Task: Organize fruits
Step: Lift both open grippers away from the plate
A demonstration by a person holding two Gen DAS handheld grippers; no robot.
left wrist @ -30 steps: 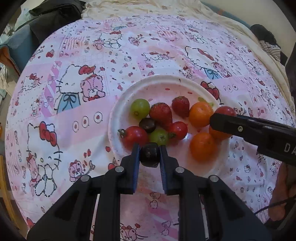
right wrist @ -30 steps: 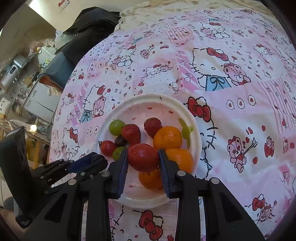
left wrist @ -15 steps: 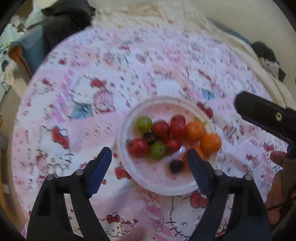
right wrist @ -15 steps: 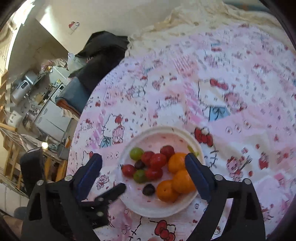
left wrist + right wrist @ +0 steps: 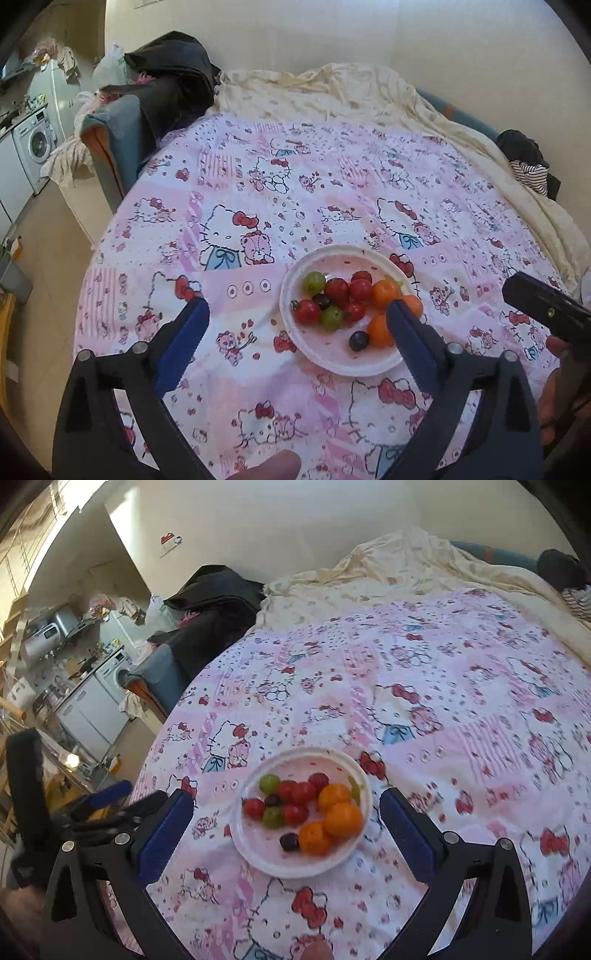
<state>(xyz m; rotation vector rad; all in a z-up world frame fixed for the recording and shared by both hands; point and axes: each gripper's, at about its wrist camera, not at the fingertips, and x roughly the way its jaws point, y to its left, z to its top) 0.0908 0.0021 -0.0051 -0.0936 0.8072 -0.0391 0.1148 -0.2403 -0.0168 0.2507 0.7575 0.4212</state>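
A white plate sits on the pink cartoon-cat cloth. It holds three oranges, red tomatoes, strawberries, green grapes and a dark grape lying loose near the plate's front. My left gripper hovers above and short of the plate, its jaws opening wide with nothing held. My right gripper hangs the same way, jaws opening, the plate framed between its fingers far below. One right finger shows at the left view's right edge.
The cloth covers a round table whose edge drops off at the left. A cream blanket and dark clothes lie behind. A washing machine stands far left.
The left gripper let go of the dark grape and the right let go of a red tomato, both onto the plate. Both grippers opened wide and rose up and back.
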